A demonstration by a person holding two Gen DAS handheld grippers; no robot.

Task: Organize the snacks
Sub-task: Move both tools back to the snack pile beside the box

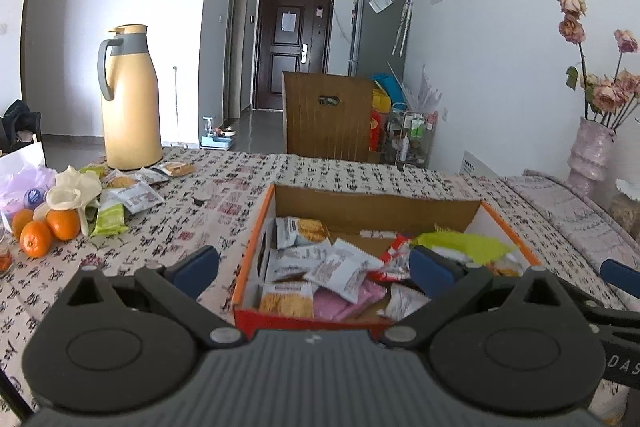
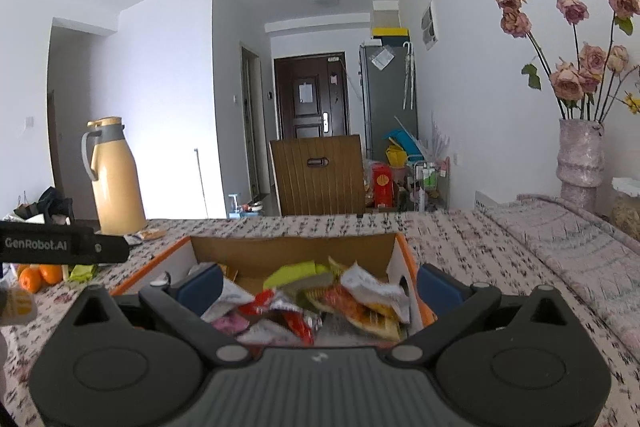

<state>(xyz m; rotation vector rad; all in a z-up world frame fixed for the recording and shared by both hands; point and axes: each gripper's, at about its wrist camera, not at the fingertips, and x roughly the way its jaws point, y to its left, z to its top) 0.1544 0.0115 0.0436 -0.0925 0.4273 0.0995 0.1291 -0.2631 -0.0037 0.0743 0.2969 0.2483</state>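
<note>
Cardboard box is holding most packets; loose snack packets are lying left of the box, beside the thermos. Left gripper, fingers spread and empty, is sitting nearer them; right gripper is hovering spread over the box.

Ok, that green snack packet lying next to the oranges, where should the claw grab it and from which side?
Pinch the green packet across its narrow width near the middle, coming straight down from above. It lies flat on the tablecloth, so its sides give nothing to pinch. Approach from its right, since the oranges and glove crowd its left.
</note>
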